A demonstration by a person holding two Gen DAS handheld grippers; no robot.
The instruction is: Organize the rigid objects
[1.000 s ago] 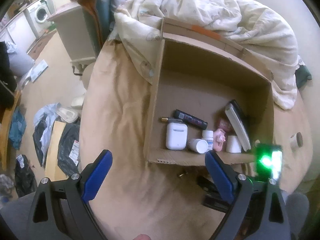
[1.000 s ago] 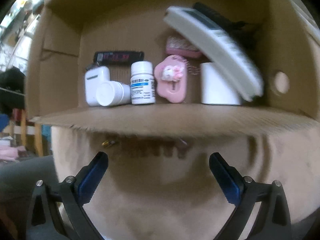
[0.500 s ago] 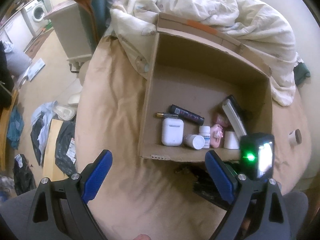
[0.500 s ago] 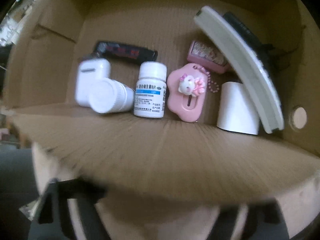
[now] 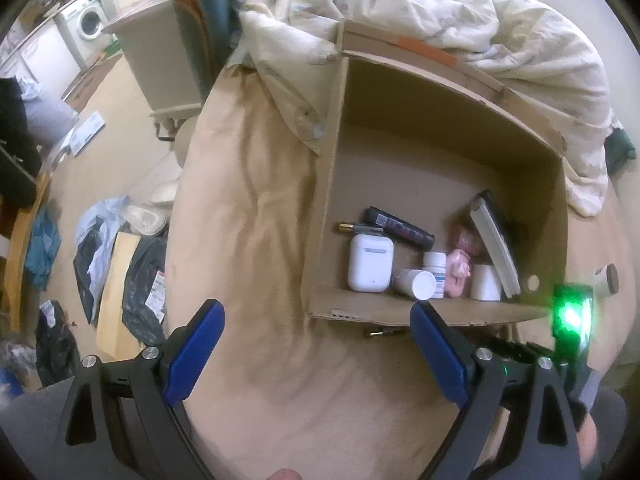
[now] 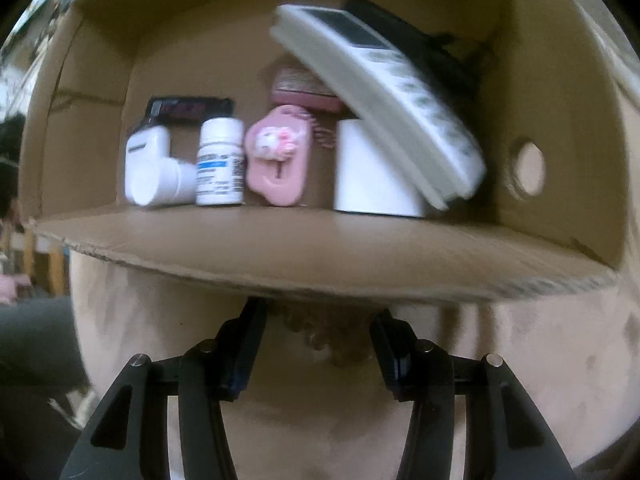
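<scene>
L gripper (image 5: 316, 344) hangs over the tan bedsheet (image 5: 248, 264) w/ blue pads spread wide, nothing between them. Ahead and to its right sits the cardboard box (image 5: 440, 152), open side up, its near flap just past the right pad. Inside, along the near wall: white earbud case (image 5: 370, 263), a white bottle lying on its side (image 5: 416, 283), an upright pill bottle w/ blue label (image 5: 435, 272), pink charm (image 5: 458, 276), white cylinder (image 5: 486, 287), and a white remote (image 5: 496, 250) leaning over the cylinder; dark tube (image 5: 400, 227) behind the case. R gripper (image 6: 318, 320) sits low, tips tucked under the box flap (image 6: 320, 248), fingers partly drawn in around a curly beige thing (image 6: 332, 336) on the sheet; cannot tell if they actually grip it, blur + shadow. Straight ahead above it: pill bottle (image 6: 220, 162), pink charm (image 6: 278, 156), cylinder (image 6: 372, 172), remote (image 6: 384, 96) up and to the right. Rumpled duvet (image 5: 440, 20) beyond the box.
</scene>
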